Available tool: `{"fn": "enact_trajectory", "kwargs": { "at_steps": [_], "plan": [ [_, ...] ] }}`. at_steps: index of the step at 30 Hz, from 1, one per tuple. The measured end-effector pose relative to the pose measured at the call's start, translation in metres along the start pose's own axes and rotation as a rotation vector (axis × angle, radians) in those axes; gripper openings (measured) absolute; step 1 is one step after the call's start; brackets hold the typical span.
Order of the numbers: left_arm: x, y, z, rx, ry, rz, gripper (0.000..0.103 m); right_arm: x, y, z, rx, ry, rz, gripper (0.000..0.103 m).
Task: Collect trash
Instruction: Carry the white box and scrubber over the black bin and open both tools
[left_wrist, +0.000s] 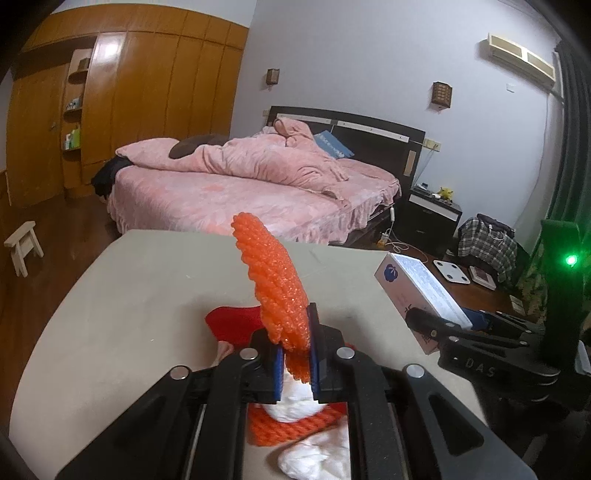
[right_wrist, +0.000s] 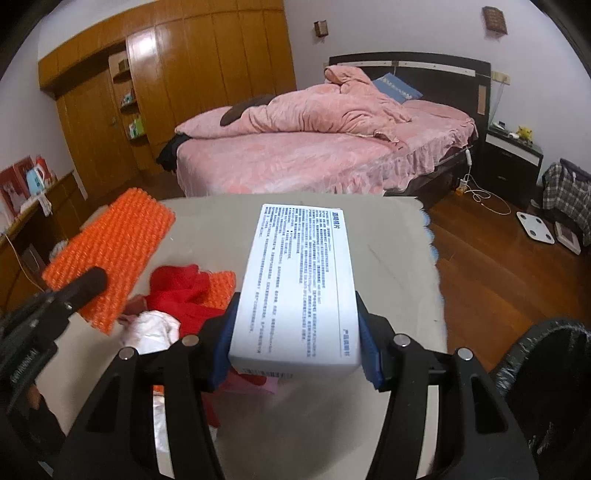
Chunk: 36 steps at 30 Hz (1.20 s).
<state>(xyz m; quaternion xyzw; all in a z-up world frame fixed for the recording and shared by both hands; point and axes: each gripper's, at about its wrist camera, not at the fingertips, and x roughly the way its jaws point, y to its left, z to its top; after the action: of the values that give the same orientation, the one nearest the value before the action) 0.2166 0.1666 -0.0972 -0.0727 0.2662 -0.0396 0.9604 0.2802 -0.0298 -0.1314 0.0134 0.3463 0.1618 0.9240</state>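
Left gripper (left_wrist: 295, 363) jaws clamp orange foam net sheet (left_wrist: 271, 280); right gripper (right_wrist: 295, 349) jaws grip white printed cardboard box (right_wrist: 299, 284), long axis pointing forward; black-lined bin (right_wrist: 550, 387) lies lower right, nearer the right.

Dim indoor light, strong fisheye bending, dark vignetted corners.

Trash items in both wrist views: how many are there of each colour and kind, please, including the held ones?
Orange foam nets: 2 (one lifted, one lying flat)
Red crumpled piece: 1
White box: 1
White crumpled wad: 1, possibly more, partly hidden
Total: 5 that can be told apart
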Motion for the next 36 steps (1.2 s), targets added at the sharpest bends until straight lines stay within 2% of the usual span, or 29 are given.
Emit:
{"fn": "enact_trajectory", "kwargs": {
  "at_steps": [10,22,28,36],
  "plan": [
    [-0.028,-0.036,0.004,0.021,-0.02,-0.031,0.011,-0.061,-0.02,-0.003,0.006,-0.058,-0.013,0.055],
    [-0.056,-0.084,-0.004,0.05,-0.015,-0.087,0.011,-0.127,-0.054,-0.032,0.033,-0.086,-0.054,0.055],
    [-0.062,-0.119,-0.015,0.087,-0.014,-0.129,0.011,-0.151,-0.07,-0.049,0.023,-0.099,-0.097,0.055],
    [-0.058,-0.172,-0.029,0.138,0.021,-0.221,0.011,-0.179,-0.127,-0.074,0.096,-0.099,-0.194,0.055]
  ]
}}
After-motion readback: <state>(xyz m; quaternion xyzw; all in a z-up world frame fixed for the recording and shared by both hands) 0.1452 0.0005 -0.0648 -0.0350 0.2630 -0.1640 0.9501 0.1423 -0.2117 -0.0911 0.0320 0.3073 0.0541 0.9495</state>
